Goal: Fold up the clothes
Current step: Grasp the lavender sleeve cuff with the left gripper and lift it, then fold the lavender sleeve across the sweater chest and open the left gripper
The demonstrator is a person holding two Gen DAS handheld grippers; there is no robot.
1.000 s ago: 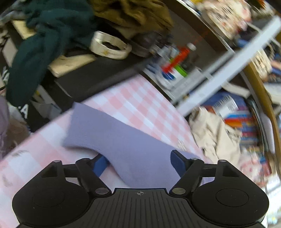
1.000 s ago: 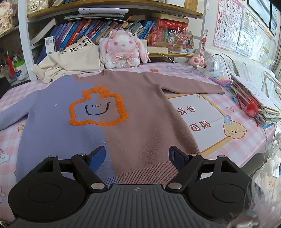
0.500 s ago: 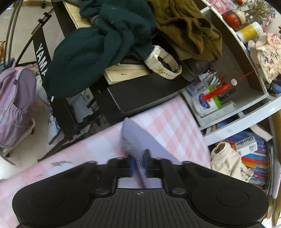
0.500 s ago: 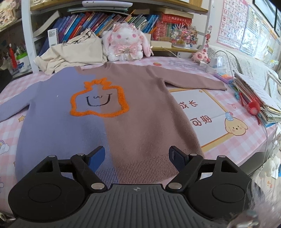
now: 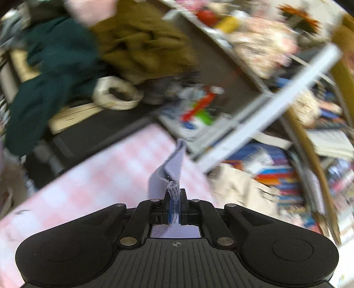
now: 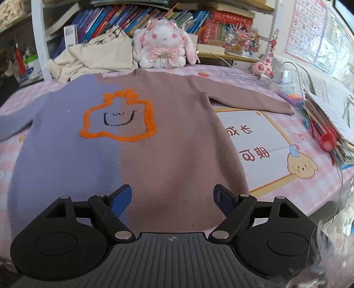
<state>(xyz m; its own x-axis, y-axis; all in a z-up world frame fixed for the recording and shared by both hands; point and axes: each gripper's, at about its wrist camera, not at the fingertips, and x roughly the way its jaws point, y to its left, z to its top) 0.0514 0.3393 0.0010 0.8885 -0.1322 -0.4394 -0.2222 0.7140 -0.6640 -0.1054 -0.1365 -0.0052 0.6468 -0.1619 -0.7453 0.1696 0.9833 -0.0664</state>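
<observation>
A sweater, lilac on its left half and brown on its right with an orange outlined face, lies flat on the pink checked table. My right gripper is open and empty, over the sweater's hem. My left gripper is shut on the cuff of the lilac sleeve and holds it lifted above the table; the view is blurred by motion. The brown sleeve lies stretched out to the right.
A cream garment and a plush rabbit sit at the table's far edge before a bookshelf. Books and red scissors lie at the right. Dark green and olive clothes hang left of the table.
My left gripper closed on the lilac sleeve cuff and lifted it off the table, swinging as it went. My right gripper moved slightly forward over the hem and stayed open.
</observation>
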